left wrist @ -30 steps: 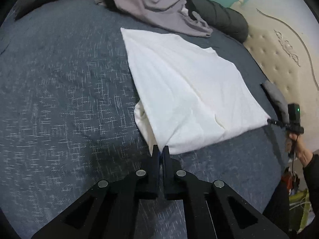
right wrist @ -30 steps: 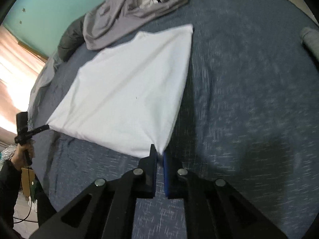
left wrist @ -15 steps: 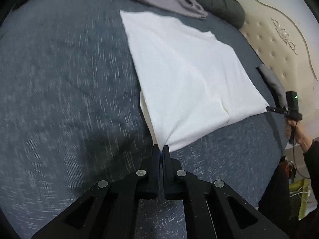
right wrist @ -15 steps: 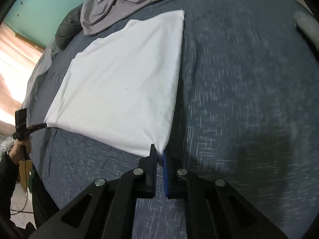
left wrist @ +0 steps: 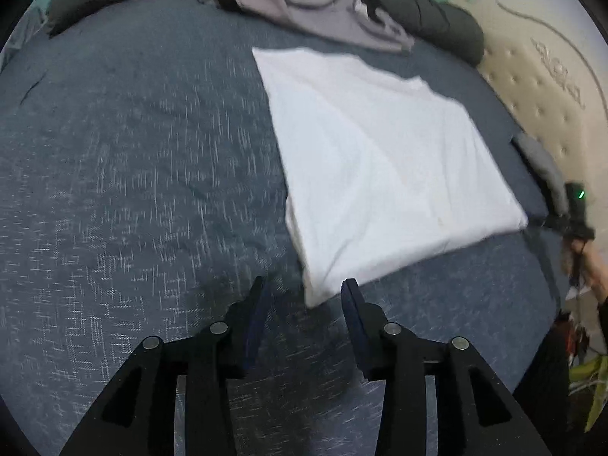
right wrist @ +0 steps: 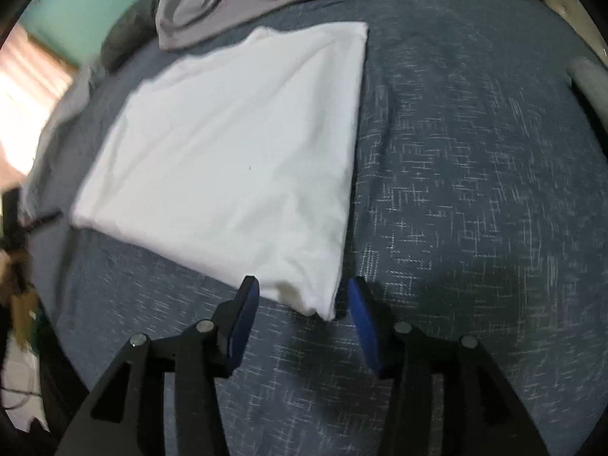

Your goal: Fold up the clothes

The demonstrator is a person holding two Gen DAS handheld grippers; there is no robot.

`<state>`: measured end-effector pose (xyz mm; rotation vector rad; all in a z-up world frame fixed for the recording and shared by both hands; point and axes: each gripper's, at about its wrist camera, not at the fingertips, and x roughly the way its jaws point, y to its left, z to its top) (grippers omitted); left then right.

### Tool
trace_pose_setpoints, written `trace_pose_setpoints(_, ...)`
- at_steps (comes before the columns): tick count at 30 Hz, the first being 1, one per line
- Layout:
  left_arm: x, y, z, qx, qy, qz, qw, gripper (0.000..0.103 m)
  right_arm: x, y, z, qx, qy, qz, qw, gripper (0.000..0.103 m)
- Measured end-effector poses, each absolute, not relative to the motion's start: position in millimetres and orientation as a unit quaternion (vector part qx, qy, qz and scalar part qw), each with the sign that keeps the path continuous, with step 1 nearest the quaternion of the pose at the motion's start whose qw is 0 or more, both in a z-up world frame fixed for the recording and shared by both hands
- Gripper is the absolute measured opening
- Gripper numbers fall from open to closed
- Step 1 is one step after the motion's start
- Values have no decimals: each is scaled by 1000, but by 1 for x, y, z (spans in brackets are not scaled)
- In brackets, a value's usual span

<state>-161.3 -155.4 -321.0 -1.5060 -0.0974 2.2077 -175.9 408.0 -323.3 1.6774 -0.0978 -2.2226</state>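
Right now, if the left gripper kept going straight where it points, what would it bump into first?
Probably the near corner of the white folded cloth, lying between the open left gripper fingers, or the blue bedspread beneath it.

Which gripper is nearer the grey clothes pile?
Neither clearly. The left gripper and right gripper each sit at a near corner of the folded white garment, the grey clothes pile beyond its far edge.
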Motion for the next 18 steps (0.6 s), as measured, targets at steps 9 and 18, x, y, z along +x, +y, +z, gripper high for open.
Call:
trace_pose_setpoints(9,-172,-97,-339,-565,20,784,256,42,-185,383,-344,609,25,-774,170,33)
trace_pose_setpoints(18,-169,-83,-384,-594,68,763,246,31,-192,391,-331,582,72,-795,156,5)
